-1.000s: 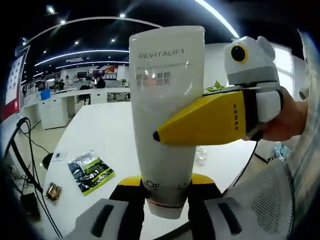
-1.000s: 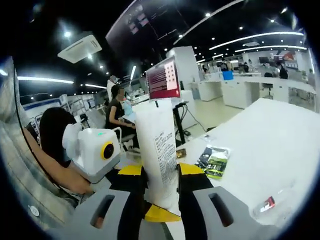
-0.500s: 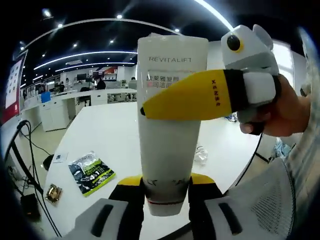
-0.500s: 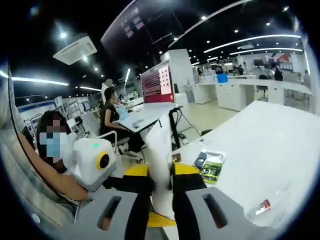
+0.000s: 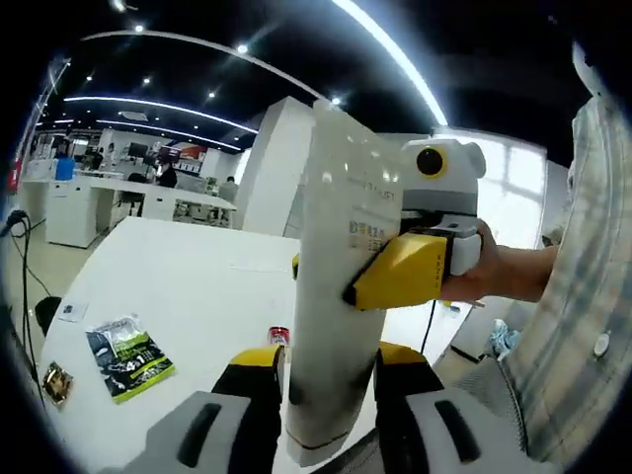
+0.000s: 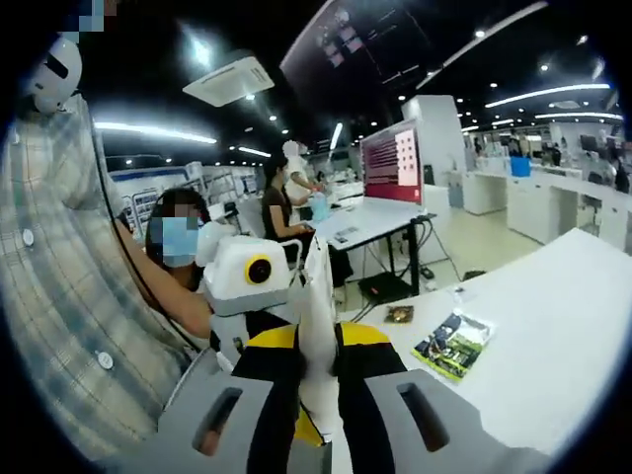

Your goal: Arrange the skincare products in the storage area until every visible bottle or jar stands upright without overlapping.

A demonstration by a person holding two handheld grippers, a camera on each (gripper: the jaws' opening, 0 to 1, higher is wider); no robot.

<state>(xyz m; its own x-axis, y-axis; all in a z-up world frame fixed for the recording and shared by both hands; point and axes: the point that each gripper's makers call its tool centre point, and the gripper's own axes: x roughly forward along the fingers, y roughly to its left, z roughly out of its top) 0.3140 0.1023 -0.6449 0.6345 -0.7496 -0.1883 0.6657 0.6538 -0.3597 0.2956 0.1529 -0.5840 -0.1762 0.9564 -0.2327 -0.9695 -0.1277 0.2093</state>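
You have both grippers, left (image 5: 331,395) and right (image 6: 318,380), clenched on the upright white tube (image 5: 341,296) above the white table (image 5: 188,286).

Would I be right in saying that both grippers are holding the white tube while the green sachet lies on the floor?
Not quite: both grippers do hold the white tube, but the green sachet lies on the white table, as the left gripper view shows.

white tube (image 5: 341,296) | print too blurred to read | no other legible text
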